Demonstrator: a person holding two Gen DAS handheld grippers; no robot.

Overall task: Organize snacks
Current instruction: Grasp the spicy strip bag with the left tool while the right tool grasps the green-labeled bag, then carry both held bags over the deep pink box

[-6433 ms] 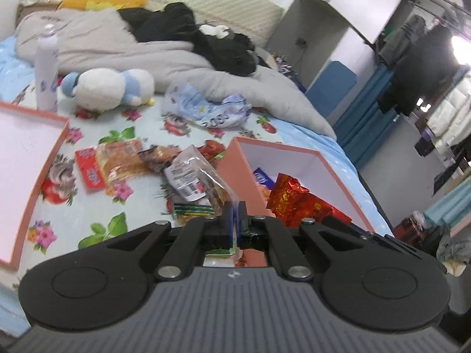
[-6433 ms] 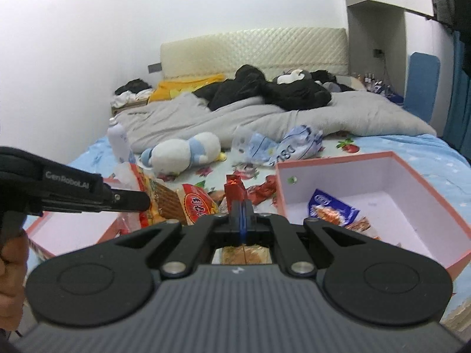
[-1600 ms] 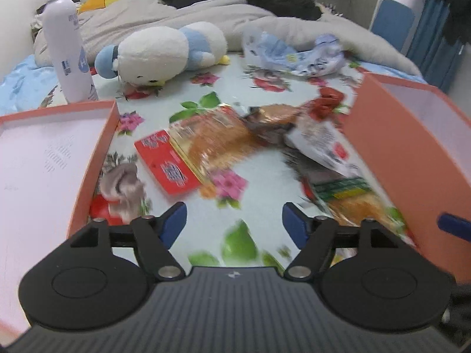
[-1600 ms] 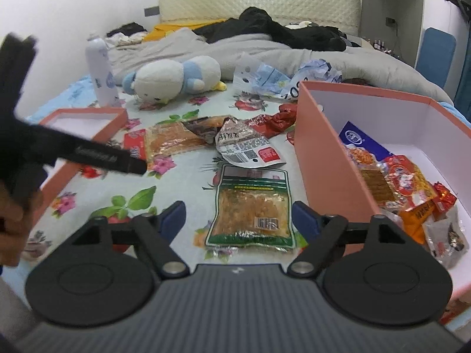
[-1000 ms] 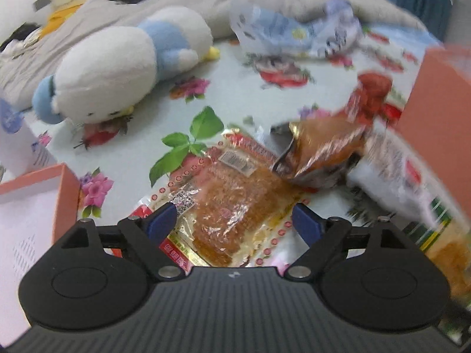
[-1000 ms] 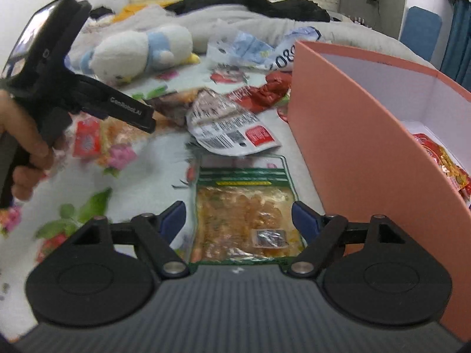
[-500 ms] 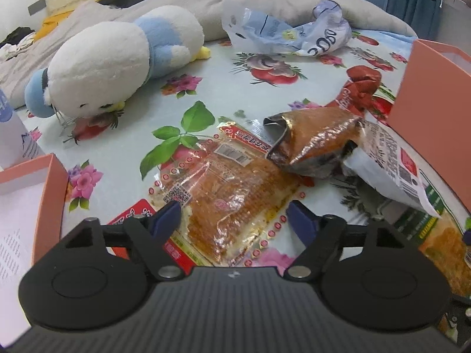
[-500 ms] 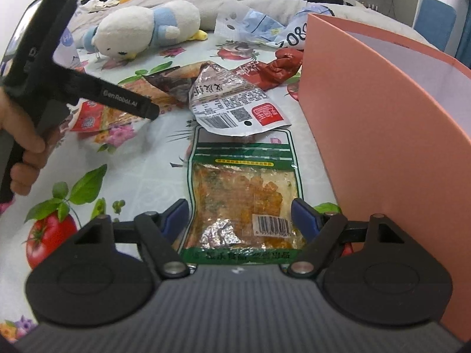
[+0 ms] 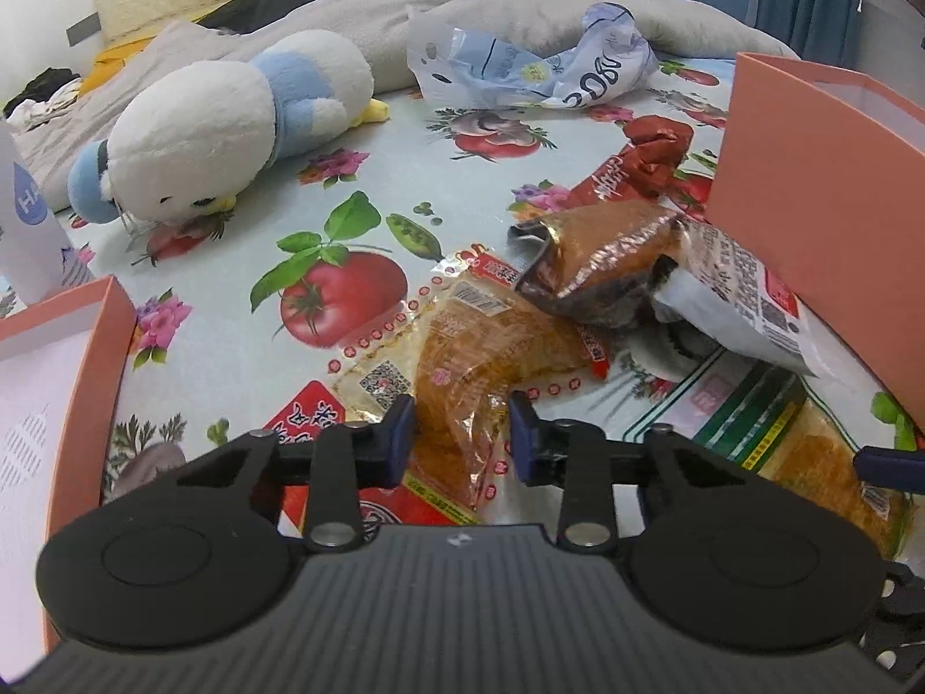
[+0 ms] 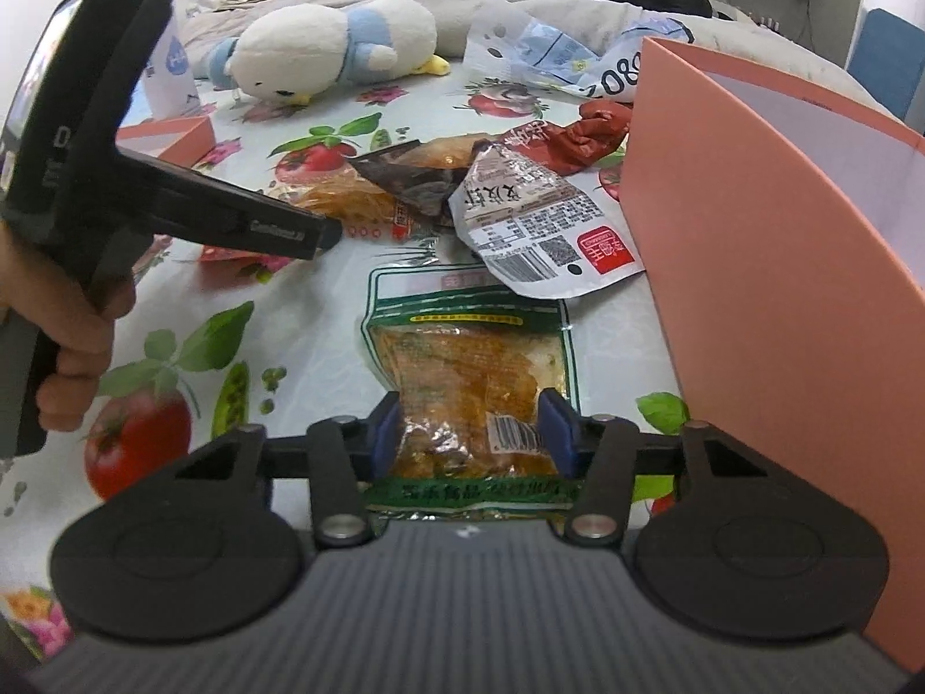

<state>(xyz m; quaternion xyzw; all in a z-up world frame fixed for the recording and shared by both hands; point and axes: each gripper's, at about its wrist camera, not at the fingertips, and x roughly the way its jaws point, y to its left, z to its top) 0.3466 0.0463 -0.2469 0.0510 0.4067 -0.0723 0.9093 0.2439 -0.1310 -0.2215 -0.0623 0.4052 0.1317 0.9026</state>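
Observation:
Snack packets lie on a flower-print bedsheet beside a pink box [image 9: 809, 185]. My left gripper [image 9: 462, 434] is closing around a clear packet with orange-brown snack [image 9: 480, 358]; both pads press its sides and bunch it. My right gripper [image 10: 471, 425] is closing around a green-edged packet of yellow snack [image 10: 468, 370], pinching its near end. A brown foil packet [image 9: 607, 254], a white printed packet [image 10: 532, 220] and a dark red wrapper [image 9: 647, 156] lie close by. The left gripper's body [image 10: 173, 196] shows in the right wrist view.
The pink box wall [image 10: 780, 266] stands just right of the right gripper. A pink box lid [image 9: 52, 393] lies at the left. A white and blue plush toy [image 9: 231, 121], a plastic bag [image 9: 532, 69], a white bottle [image 9: 29, 231] and bedding lie farther back.
Both grippers moved down onto their packets and their jaws narrowed from wide open to pinching the packets. The orange-brown packet and the green-edged packet now bunch between the pads.

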